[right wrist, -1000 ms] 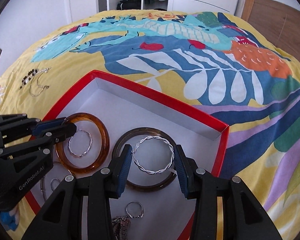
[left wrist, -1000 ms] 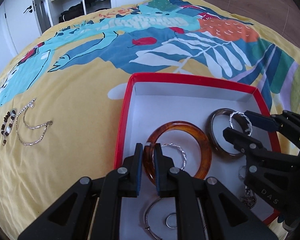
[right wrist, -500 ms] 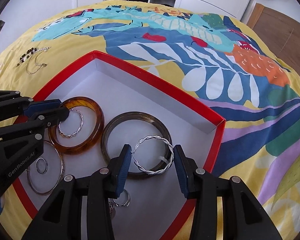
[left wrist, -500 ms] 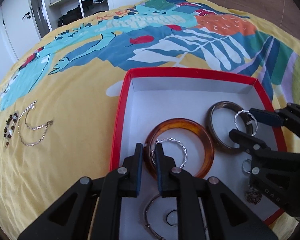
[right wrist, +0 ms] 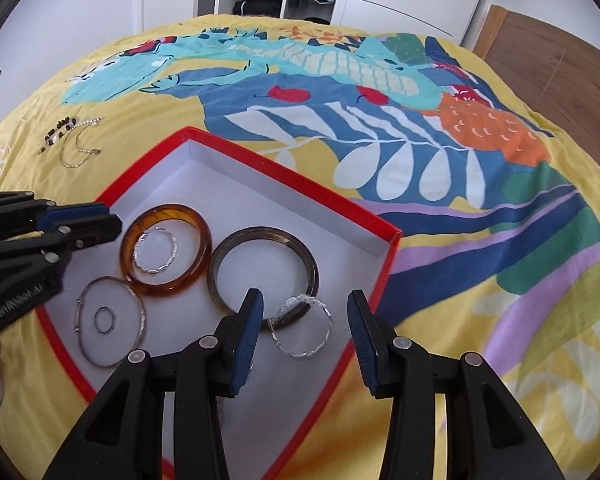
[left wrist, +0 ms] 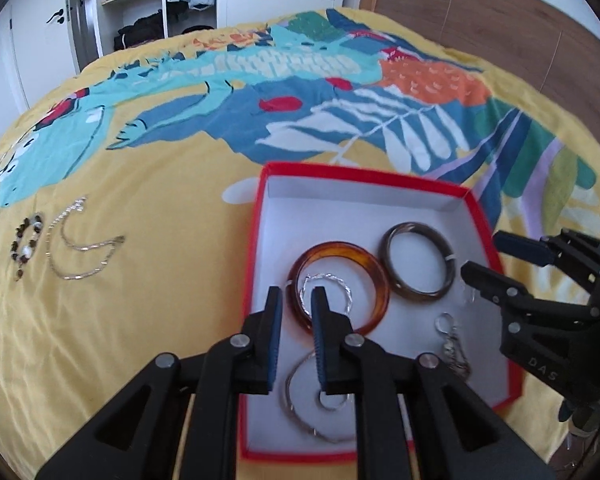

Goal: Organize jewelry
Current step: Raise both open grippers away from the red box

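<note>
While angled down, both grippers' fingers [right wrist: 249, 322] hang parted over red box [right wrist: 384, 268]

White wardrobe [left wrist: 148, 12] open beyond the bed [right wrist: 480, 240]; wood floor [right wrist: 560, 64] beside.

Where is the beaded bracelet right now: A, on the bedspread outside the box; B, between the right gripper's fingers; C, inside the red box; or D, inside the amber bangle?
A: the beaded bracelet lies on the yellow bedspread beside a thin chain, well left of the red box.
</note>
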The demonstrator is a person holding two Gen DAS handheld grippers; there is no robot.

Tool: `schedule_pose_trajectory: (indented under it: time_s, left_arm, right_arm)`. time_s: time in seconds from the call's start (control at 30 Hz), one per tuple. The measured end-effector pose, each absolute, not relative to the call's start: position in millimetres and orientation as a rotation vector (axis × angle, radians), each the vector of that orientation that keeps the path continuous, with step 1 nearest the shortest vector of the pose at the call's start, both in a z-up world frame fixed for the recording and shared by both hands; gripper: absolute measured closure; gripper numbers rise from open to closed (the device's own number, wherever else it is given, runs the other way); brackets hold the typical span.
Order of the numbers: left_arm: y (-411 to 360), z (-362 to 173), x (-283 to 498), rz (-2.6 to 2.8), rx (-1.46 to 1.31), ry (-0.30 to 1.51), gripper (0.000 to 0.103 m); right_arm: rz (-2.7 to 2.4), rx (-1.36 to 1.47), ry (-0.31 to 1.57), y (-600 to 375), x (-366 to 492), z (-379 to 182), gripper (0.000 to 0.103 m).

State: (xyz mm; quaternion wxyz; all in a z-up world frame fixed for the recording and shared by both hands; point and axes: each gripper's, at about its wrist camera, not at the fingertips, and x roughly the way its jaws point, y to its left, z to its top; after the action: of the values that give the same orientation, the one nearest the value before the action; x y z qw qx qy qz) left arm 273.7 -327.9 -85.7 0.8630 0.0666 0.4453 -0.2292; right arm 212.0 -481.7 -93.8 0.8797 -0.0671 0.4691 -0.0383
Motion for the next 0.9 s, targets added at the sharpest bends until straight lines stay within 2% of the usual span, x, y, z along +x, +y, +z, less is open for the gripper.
schedule_pose_trajectory:
  time_s: [0.3, 0.43, 0.6, 0.77, 0.9]
  left_arm:
    - [-268, -18, 229, -0.444, 0.102, 0.859, 0.089]
    - [-235, 14, 199, -0.401, 0.101, 0.813, 0.089]
    - [-193, 54, 153, -0.358, 0.107, 0.733, 0.074]
    - [-158, 80, 110, -0.323, 0.106, 0.666, 0.068]
    - [-137, 92, 87, -0.296, 0.109, 0.623, 0.068]
  right_arm:
    - [-0.088, -0.106, 0.911, -449, 168, -39, 0.059]
    - [-0.070, -0.084, 0.865, -422, 139, -6, 0.055]
    - [-0.044, -0.058, 0.807, -383, 98, 31, 0.051]
    - [-0.015, -0.055, 0.764, -348, 61, 56, 0.050]
    - [0.004, -0.062, 0.747, -329, 40, 66, 0.050]
